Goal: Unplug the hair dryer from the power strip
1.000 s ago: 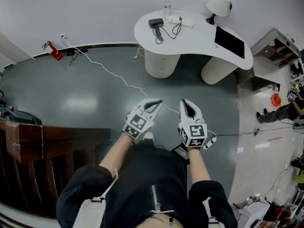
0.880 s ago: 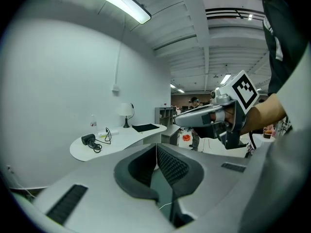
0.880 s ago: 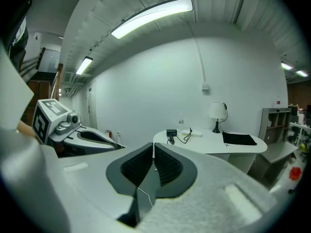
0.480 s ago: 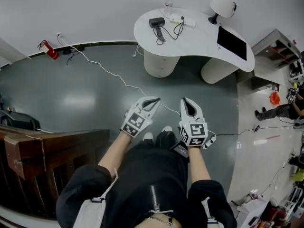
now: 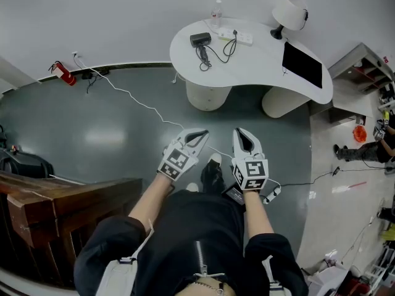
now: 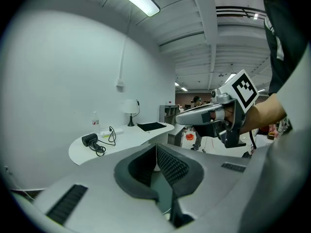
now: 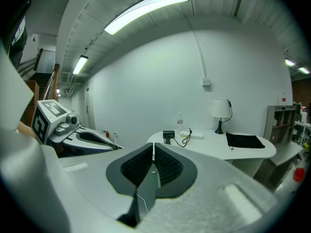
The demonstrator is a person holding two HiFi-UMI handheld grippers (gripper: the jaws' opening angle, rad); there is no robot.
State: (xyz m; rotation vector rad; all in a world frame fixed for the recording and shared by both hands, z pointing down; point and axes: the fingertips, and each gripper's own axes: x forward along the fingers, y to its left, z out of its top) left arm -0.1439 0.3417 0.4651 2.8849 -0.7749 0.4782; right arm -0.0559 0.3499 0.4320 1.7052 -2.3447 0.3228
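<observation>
The black hair dryer [image 5: 199, 39] lies on a white curved table [image 5: 259, 60] across the room. Its black cord [image 5: 217, 49] loops over to a white power strip [image 5: 237, 37] beside it. Both grippers hover above the grey floor, well short of the table and side by side. The left gripper [image 5: 202, 133] is shut and empty, and so is the right gripper [image 5: 239, 132]. The left gripper view has the hair dryer [image 6: 90, 140] and the power strip [image 6: 108, 132] beyond its shut jaws. In the right gripper view the hair dryer [image 7: 168, 135] sits straight ahead beside the power strip [image 7: 194, 135].
On the table also stand a white lamp [image 5: 289, 10], a water bottle [image 5: 216, 10] and a black mat [image 5: 302, 63]. A white cable [image 5: 136, 100] runs over the floor from the wall near a red fire extinguisher [image 5: 62, 73]. Dark wooden furniture [image 5: 55, 208] stands at my left, shelves [image 5: 364, 63] at the right.
The view has advanced toward the table: the wooden furniture has slid back at the left and a foot has stepped forward. Both grippers stay shut and side by side.
</observation>
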